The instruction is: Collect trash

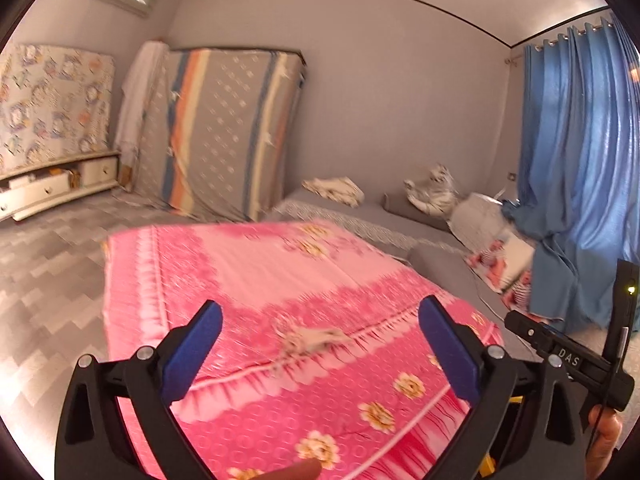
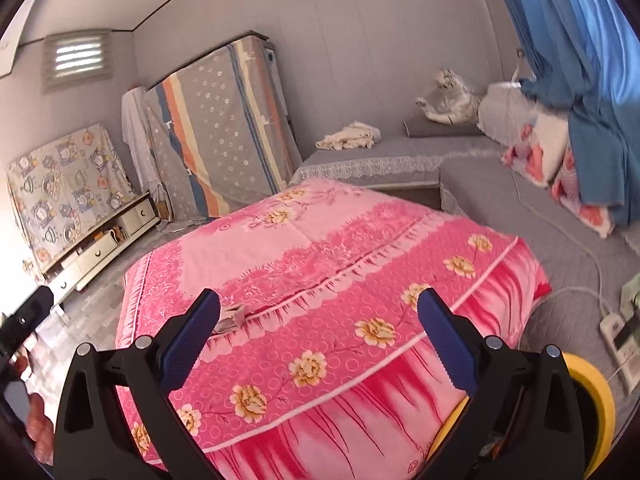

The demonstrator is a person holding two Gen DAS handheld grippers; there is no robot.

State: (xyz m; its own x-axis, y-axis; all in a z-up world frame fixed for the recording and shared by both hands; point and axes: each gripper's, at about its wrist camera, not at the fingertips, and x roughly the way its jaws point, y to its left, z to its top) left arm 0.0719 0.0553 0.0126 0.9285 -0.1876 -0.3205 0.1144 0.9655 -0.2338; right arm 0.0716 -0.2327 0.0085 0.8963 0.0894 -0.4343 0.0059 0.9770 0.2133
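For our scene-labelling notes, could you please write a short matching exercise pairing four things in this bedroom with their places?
Things:
1. crumpled pale scrap of paper
2. blue pleated curtain
3. grey striped stuffed toy cat
4. striped grey-and-orange mattress

Places:
A. propped upright against the far wall
B. lying on the pink floral blanket
C. hanging at the right of the room
D. on the grey-covered platform near the corner

Pairs: 1-B, 2-C, 3-D, 4-A

Both claws stand wide apart with nothing between the blue pads — the left claw (image 1: 320,320) and the right claw (image 2: 319,316) alike, each angled slightly downward. A hand (image 1: 606,436) grips the right claw's handle.
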